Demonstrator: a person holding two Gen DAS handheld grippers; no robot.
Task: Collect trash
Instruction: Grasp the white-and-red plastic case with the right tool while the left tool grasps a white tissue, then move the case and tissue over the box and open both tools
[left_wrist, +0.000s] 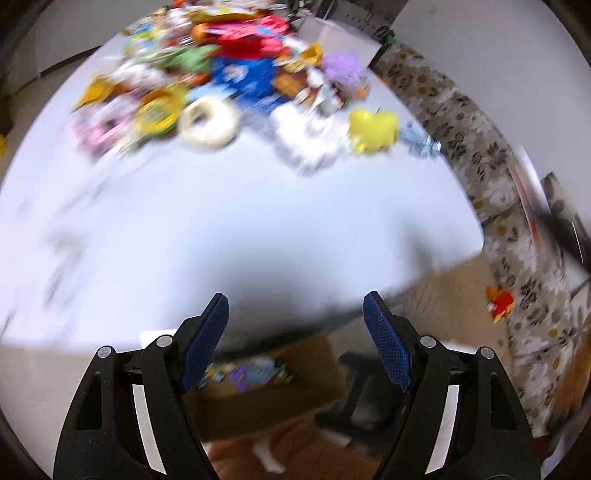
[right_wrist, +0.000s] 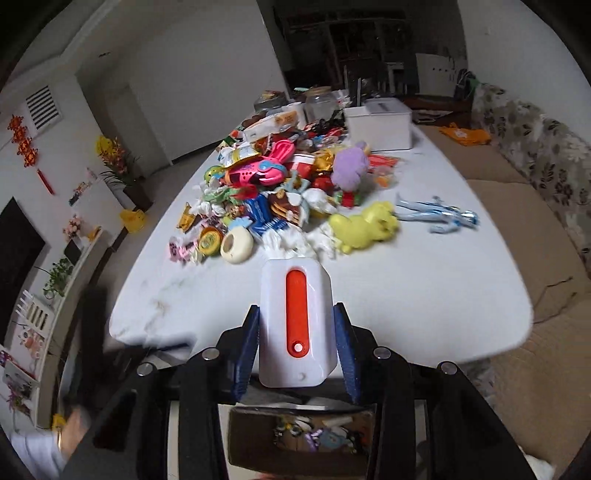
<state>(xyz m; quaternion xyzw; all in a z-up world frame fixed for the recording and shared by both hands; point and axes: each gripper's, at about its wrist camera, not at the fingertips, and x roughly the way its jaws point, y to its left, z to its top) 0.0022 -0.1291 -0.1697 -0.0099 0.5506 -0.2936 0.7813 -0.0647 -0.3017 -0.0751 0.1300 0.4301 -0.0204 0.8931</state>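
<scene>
A heap of wrappers, toys and crumpled tissues (right_wrist: 280, 192) lies on the far half of the white table (right_wrist: 424, 288); the left wrist view shows it blurred (left_wrist: 229, 81). My right gripper (right_wrist: 297, 325) is shut on a white box with an orange stripe (right_wrist: 295, 325), held over the table's near edge with white tissue (right_wrist: 288, 242) just beyond its far end. My left gripper (left_wrist: 295, 314) is open and empty above the table's near edge. A cardboard box (right_wrist: 299, 435) with trash in it stands on the floor below; it also shows in the left wrist view (left_wrist: 258, 384).
A flowered sofa (right_wrist: 535, 155) runs along the table's right side. A white bin (right_wrist: 380, 122) and jars (right_wrist: 321, 103) stand at the table's far end. A yellow toy (right_wrist: 365, 227) and a blue-white figure (right_wrist: 439, 214) lie right of the heap. A red toy (left_wrist: 498, 302) lies on the sofa.
</scene>
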